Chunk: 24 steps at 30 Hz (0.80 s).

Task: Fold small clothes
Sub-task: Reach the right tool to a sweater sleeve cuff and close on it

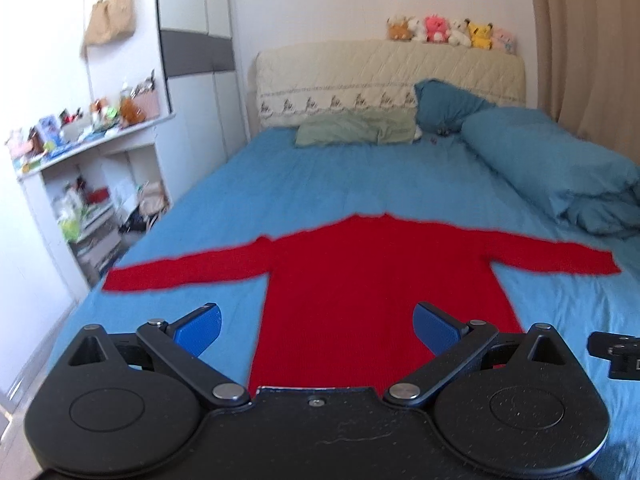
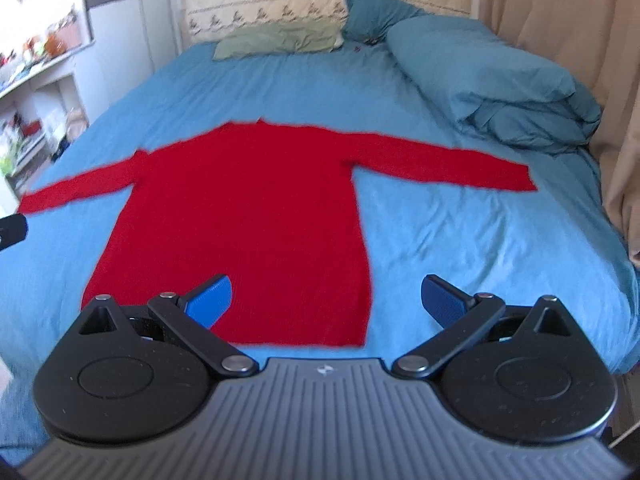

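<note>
While flat, sweater (image 1: 360, 280) unfolded

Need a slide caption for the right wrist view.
Right gripper, jaws open, above the hem of a red sweater spread flat on a blue bed.

Sweater (image 1: 360, 280) hem hidden behind left gripper (image 1: 318, 326). Shelf clutter (image 1: 80, 124) blurred, unreadable. Curtain (image 2: 560, 20) cut by frame edge.

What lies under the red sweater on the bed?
The red sweater lies flat, sleeves spread, on the blue bedsheet. The sheet shows all around it; whatever is directly beneath the sweater is covered.
</note>
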### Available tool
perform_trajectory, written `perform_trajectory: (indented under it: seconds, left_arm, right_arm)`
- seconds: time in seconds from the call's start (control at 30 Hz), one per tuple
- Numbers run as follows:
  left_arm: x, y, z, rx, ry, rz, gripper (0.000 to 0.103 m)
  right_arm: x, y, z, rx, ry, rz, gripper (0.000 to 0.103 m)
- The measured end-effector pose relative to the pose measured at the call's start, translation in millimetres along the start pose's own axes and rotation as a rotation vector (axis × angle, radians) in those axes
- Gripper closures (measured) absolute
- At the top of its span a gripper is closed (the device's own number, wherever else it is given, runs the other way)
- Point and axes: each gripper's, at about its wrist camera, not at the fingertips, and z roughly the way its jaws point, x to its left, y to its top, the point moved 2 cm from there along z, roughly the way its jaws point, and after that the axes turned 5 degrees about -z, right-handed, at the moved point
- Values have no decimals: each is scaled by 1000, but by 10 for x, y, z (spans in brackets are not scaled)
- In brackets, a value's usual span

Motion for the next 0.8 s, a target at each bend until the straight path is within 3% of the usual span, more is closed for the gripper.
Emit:
perform_trajectory:
  seconds: [0.13,0.3,0.47,0.63,0.8]
  left_arm:
    - [-215,360,340,-47,-27,20,0]
    - [-603,758,1083,-24,-85,55,0]
    - [-1076,1046,1886,-3,-230,77,0]
    - [-1772,1133,2820,47,-321,148,0]
    - [-2486,1014,3802,170,-425,167,0]
  right_arm:
    - [-400,296,253,-38,-36,58,0]
    - [-1000,557,841,-66,-106,173,0]
    - [-1613,656,1572,-122,-187,298,0]
    - [-2171,656,2320,-142,-281,353,0]
    - [-2702,576,3030,-124,-332,477,0]
